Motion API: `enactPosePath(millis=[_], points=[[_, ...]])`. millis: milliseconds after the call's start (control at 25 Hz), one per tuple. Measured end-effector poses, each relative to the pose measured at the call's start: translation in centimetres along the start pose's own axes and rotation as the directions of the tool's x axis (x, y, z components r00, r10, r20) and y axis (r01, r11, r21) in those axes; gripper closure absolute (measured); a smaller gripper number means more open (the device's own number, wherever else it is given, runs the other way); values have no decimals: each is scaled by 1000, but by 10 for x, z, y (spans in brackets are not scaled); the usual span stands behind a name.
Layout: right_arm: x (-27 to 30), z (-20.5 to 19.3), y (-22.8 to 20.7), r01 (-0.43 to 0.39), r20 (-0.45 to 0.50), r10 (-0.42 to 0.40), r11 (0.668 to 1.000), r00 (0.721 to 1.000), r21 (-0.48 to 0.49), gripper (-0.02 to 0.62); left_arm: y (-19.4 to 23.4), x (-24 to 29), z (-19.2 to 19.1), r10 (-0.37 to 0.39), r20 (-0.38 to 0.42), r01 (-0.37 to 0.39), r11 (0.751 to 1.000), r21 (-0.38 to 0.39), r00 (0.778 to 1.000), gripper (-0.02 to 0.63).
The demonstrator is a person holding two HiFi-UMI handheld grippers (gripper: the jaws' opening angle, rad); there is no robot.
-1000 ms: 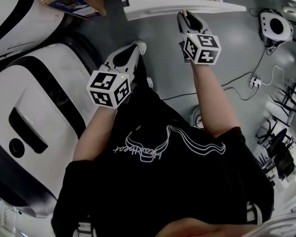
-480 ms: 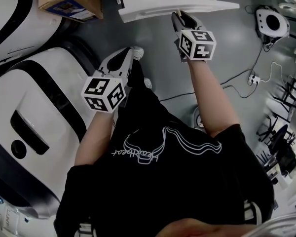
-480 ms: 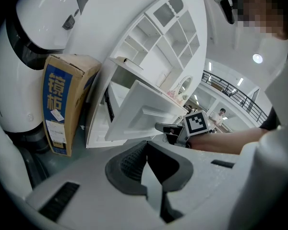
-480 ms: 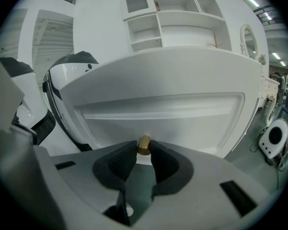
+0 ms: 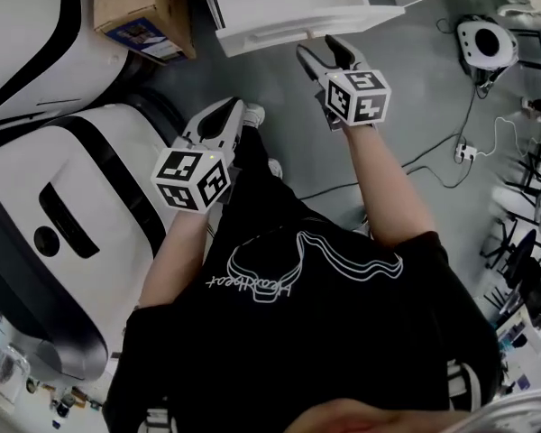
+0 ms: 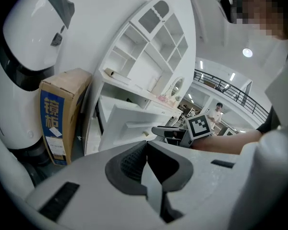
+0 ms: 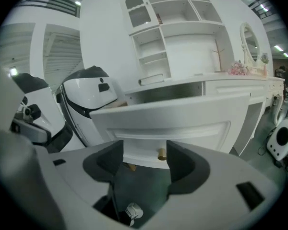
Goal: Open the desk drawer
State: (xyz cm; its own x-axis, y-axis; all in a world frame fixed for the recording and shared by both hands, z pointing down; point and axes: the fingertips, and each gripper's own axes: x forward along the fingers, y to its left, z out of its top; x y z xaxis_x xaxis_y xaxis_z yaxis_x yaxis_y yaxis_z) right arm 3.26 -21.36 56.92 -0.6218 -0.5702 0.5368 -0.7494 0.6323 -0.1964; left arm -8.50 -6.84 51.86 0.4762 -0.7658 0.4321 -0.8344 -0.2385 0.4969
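- While the drawer [image 5: 288,3] is standing pulled well out of the white desk [image 7: 259,87], you are holding the right hand-held gripper [image 5: 323,54] just in front of its face, clear of the wood.
- Its jaws have just been opening and are now standing wide. The small brass knob [image 7: 162,153] is sitting in line between them, but neither pad is pressing on it. This is reading as a let-go, since the pull looks done.
- You are carrying the left hand-held gripper [image 5: 227,111] pinched closed on nothing, pads meeting. It is hanging low at your side near the big white robot shell [image 5: 81,179], well apart from the drawer. It is probably parked there so it is not fouling a one-handed pull.
- A cardboard box [image 5: 140,12] is leaning beside the desk on the left and is not sitting in the drawer's path.
- The drawer's inside is showing from the head view, so the task is looking all but finished. Whether the drawer is sitting at full travel, I cannot tell.
- The risk is looking small: watch that the spread jaws are not clipping the drawer's lower edge as you back off.
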Motion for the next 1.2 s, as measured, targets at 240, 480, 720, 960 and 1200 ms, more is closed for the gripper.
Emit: enactPosePath(millis=[240,480,720,960,1200], points=[[-101,54,62,-164,115,166,986,979,-22,308,-60,-39,32,-49,31,47,997,64,998,601],[-221,133,124,-252,287,280,959,916,-132,401,-140,-87,78,-182,68,173,978,116,981,601],[-301,159,164,-328,337,367,930,867,-169,551,-197,-141,132,-265,158,236,954,183,951,601],[-350,174,191,-425,375,466,885,801,-192,591,-246,-168,161,-293,208,222,926,305,933,601],[-360,175,195,-431,367,479,878,798,-207,591,-266,-174,166,-321,212,239,911,336,923,601]])
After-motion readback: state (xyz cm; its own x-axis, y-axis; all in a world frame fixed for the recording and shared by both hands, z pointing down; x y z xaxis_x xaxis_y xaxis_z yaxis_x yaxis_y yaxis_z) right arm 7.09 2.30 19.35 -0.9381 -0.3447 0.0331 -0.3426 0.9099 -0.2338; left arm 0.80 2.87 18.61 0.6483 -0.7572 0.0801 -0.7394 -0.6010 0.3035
